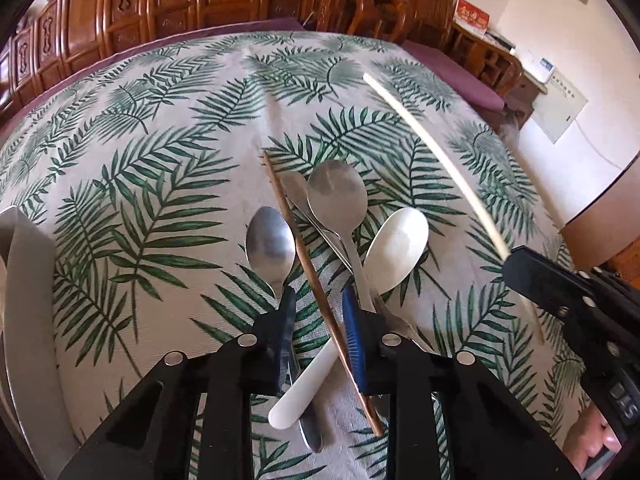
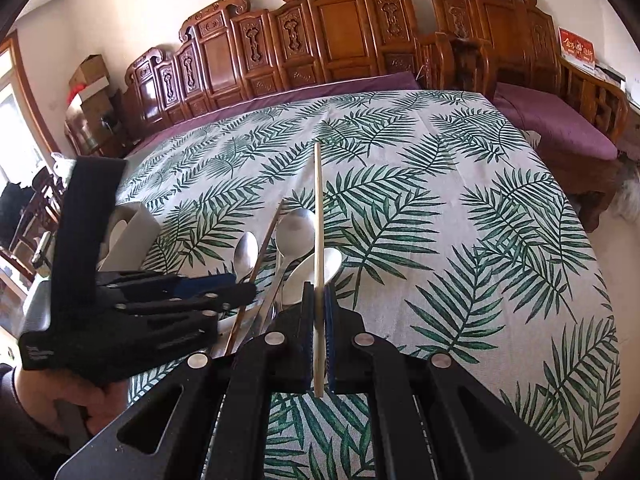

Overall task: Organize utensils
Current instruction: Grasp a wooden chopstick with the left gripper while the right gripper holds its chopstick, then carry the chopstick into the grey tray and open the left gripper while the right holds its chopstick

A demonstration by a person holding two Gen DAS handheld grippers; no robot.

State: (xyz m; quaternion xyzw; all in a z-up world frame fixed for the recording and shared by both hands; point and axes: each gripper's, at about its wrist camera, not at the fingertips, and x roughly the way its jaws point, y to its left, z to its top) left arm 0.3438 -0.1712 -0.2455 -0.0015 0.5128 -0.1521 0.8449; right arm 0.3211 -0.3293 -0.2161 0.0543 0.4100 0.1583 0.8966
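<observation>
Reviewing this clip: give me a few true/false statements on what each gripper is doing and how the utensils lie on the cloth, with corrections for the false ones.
1. The right gripper is shut on a pale chopstick. True.
2. The left gripper holds a metal spoon clear of the cloth. False: it is open, its fingers straddling the brown chopstick in the pile.
3. The white spoon lies across the brown chopstick. True.
4. All the spoons are already in the grey holder. False: several still lie on the leaf-print tablecloth.
5. The pale chopstick lies flat on the cloth. False: it is held above the cloth.
</observation>
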